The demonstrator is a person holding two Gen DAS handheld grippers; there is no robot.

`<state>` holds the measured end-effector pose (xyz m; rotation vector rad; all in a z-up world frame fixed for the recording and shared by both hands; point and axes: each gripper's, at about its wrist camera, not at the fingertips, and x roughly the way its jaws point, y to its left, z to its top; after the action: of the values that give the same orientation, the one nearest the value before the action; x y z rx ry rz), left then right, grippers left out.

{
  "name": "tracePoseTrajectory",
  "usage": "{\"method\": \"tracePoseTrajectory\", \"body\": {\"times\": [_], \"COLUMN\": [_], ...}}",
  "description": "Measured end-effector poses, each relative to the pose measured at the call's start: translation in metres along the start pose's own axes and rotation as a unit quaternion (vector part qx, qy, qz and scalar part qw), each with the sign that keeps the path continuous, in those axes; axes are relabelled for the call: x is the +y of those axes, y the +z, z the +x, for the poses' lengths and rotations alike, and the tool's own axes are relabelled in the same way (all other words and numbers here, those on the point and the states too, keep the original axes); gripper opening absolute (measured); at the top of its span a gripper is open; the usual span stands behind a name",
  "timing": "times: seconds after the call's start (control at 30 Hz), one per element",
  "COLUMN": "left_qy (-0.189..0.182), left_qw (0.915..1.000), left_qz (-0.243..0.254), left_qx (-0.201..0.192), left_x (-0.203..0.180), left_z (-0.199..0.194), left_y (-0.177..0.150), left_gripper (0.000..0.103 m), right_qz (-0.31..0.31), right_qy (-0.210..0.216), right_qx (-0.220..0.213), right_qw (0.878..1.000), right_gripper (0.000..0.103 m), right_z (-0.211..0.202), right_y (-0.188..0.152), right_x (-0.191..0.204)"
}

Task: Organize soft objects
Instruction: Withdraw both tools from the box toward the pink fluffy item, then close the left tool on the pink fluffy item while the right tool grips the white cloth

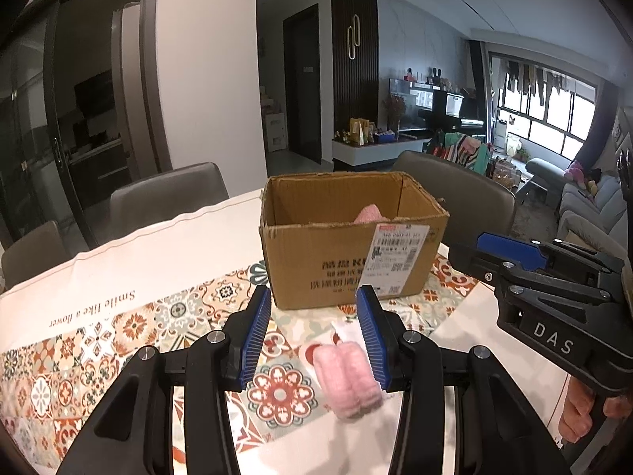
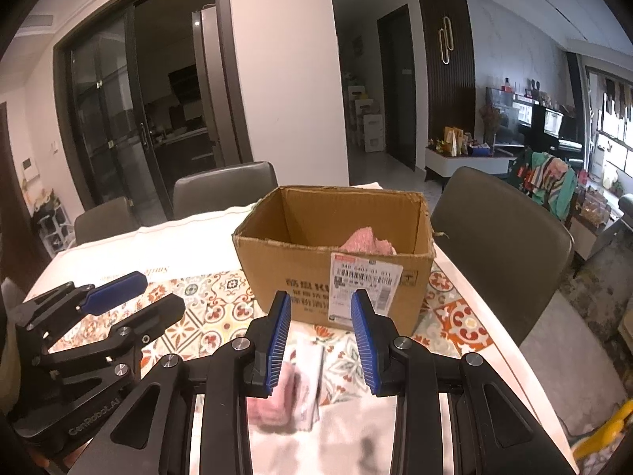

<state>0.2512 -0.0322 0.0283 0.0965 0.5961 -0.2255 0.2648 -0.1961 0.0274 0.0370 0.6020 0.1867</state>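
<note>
A pink fluffy sock bundle (image 1: 350, 382) with a white tag lies on the patterned tablecloth in front of an open cardboard box (image 1: 348, 253). My left gripper (image 1: 314, 330) is open above it, the bundle close to its right finger. In the right wrist view the same bundle (image 2: 289, 392) looks blurred below my open right gripper (image 2: 320, 334), nearer its left finger. Another pink soft item (image 2: 368, 242) lies inside the box (image 2: 336, 273). The right gripper shows at the right of the left view (image 1: 510, 253); the left gripper shows at the left of the right view (image 2: 114, 289).
The table has a tiled-pattern cloth (image 1: 130, 328). Grey chairs (image 2: 498, 245) stand around the far and right sides. The table's right edge (image 2: 510, 352) drops to the floor. A living room lies beyond.
</note>
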Motion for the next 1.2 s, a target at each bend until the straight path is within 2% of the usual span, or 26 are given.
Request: {"method": "tracePoseTrajectory", "body": {"times": [0.23,0.57,1.2], "left_qy": [0.010,-0.004,-0.037], "left_qw": [0.9999,0.9999,0.9971], "left_qz": [-0.008,-0.006,-0.016], "left_qx": [0.003,0.013,0.064], "left_x": [-0.001,-0.004,-0.002], "left_z": [-0.011,-0.014,0.019], "left_y": [-0.025,-0.051,-0.091], "left_gripper": [0.044,0.044,0.044], "right_qz": [0.001,0.003,0.017], "right_qy": [0.006,0.013,0.020], "right_qx": [0.009,0.024,0.086], "right_qw": [1.000,1.000,0.996], "right_gripper": [0.034,0.034,0.034], "right_z": [-0.005,-0.007,0.023], "right_y": [-0.018,-0.043,-0.084], "right_x": [0.004,0.007,0.006]}}
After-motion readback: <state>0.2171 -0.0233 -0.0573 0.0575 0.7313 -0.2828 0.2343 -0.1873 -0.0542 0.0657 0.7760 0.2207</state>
